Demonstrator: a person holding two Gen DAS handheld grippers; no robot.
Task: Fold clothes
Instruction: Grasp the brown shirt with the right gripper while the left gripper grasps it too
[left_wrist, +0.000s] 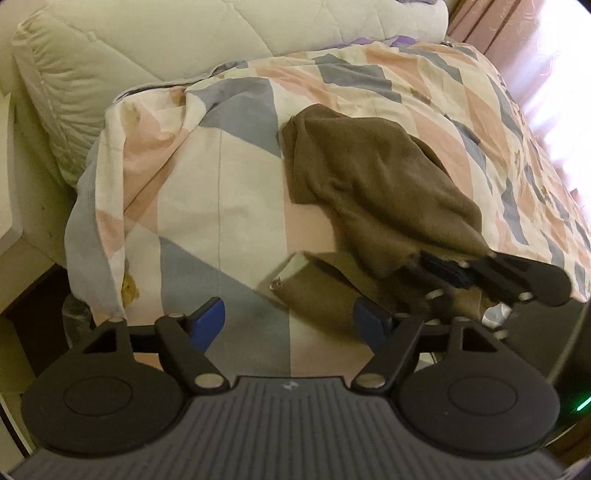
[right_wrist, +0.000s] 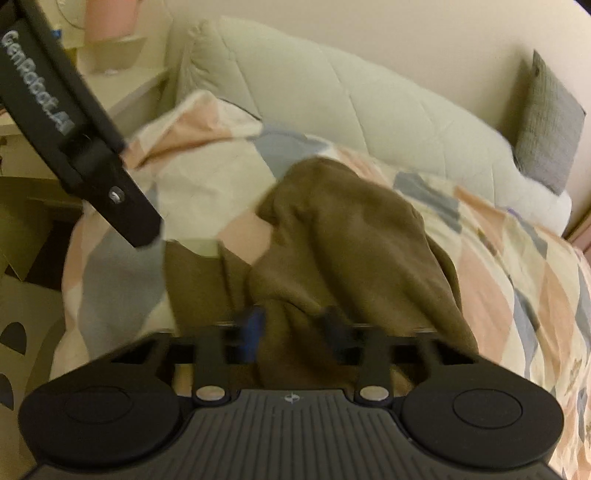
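A: Entry. Brown garment (left_wrist: 376, 184) lies bunched on the patterned duvet (left_wrist: 229, 192), near the bed's front edge, one lobe folded over the rest. Its near hem hangs off the edge toward the cameras.

B: The right wrist view confirms it. The same brown garment (right_wrist: 343, 236) fills the centre of the frame, and the right gripper (right_wrist: 295, 328) has its blue-padded fingers (right_wrist: 255, 325) drawn in close, with a fold of the cloth pinched between them. Slight motion blur on the pads.

A: The left wrist view shows that grip from the side: the right gripper (left_wrist: 476, 269) at the garment's lower right corner, cloth draped over its tips. The pinch itself is hidden there.

B: Left gripper (left_wrist: 291, 325)?

A: Fingers spread wide, blue pads (left_wrist: 210, 321) well apart, nothing between them. It hovers over the duvet, just left of the hanging hem, with one pad next to the brown cloth.

B: In the right view only its black body (right_wrist: 92, 147) shows, upper left, with white lettering; its fingers are out of frame.

A: Surroundings: quilted cream headboard (left_wrist: 110, 55) behind the duvet. Pink curtain (left_wrist: 517, 37) far right, seen only from the left.

B: A grey cushion (right_wrist: 546, 125) against the wall, seen only from the right.
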